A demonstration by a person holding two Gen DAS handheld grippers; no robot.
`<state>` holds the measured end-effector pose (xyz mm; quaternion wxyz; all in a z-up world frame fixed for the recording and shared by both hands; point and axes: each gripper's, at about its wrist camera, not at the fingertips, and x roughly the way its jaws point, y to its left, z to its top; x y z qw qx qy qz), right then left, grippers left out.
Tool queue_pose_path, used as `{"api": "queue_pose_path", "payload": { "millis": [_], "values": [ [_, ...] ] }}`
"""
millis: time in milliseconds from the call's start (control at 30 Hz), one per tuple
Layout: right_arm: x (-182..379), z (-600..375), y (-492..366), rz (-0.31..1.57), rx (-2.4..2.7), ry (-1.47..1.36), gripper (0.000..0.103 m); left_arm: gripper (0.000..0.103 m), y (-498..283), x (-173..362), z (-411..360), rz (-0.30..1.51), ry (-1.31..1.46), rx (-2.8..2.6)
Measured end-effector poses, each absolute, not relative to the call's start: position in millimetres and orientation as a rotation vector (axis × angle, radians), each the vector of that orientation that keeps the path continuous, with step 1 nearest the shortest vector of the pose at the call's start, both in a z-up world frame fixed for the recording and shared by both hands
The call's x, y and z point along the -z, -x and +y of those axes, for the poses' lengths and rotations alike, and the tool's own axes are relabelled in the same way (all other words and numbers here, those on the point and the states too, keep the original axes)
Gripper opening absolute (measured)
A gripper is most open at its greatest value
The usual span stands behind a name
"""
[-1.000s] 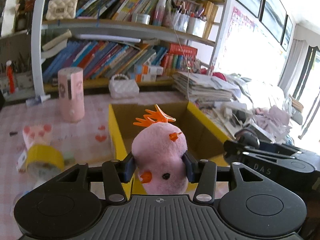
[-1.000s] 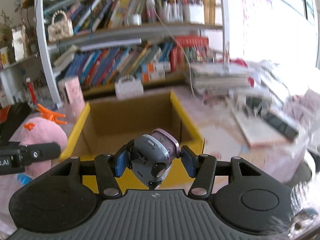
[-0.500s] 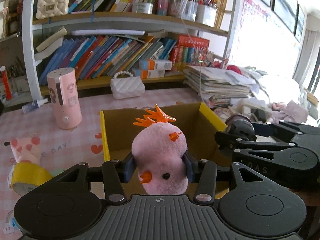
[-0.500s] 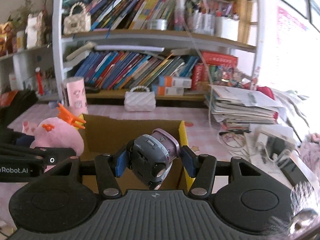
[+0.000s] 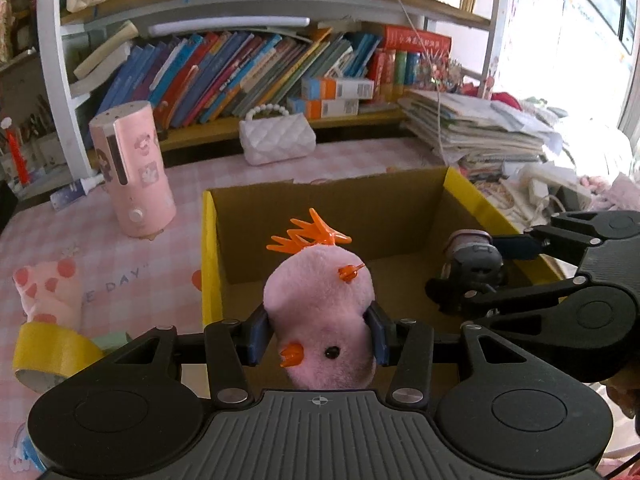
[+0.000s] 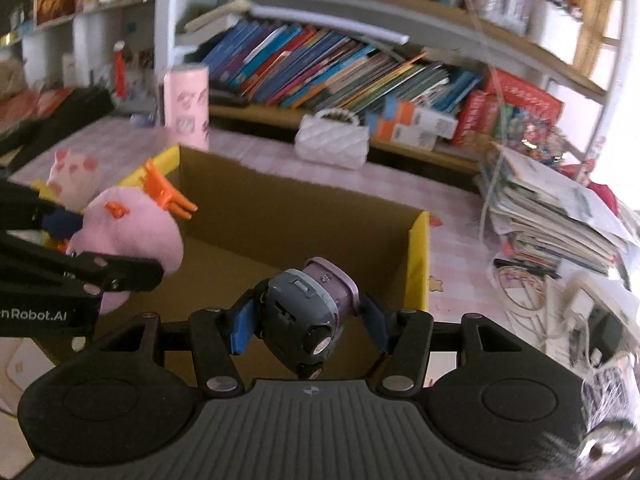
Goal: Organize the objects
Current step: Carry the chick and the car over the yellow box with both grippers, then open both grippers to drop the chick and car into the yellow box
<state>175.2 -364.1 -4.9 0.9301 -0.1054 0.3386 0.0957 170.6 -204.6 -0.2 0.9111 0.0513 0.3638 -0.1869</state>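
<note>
Both loads hang over the open cardboard box [image 5: 328,216], the left tongs [image 5: 318,338] clamped on a pink plush chick [image 5: 320,308] and the right tongs [image 6: 306,318] squeezing a small grey-and-purple gadget [image 6: 310,312], so neither is dropped in yet, and the tape roll [image 5: 44,354] lies on the table.

Handbag [image 5: 277,138] behind box [image 5: 211,256], humidifier [image 5: 132,168] left of box, tape roll [image 5: 48,354] perhaps nearest
</note>
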Motion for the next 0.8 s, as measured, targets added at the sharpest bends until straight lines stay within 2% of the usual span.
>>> {"api": "queue_pose_path", "payload": {
  "millis": [567,800],
  "values": [
    [20,-350,-190,0.821,-0.314,0.396,0.053,0.048,-172,14,-226,0.768,-0.248,0.374],
    [20,-350,-192,0.823,-0.311,0.392,0.054,0.049,-169,12,-220,0.77,-0.19,0.376]
  ]
}}
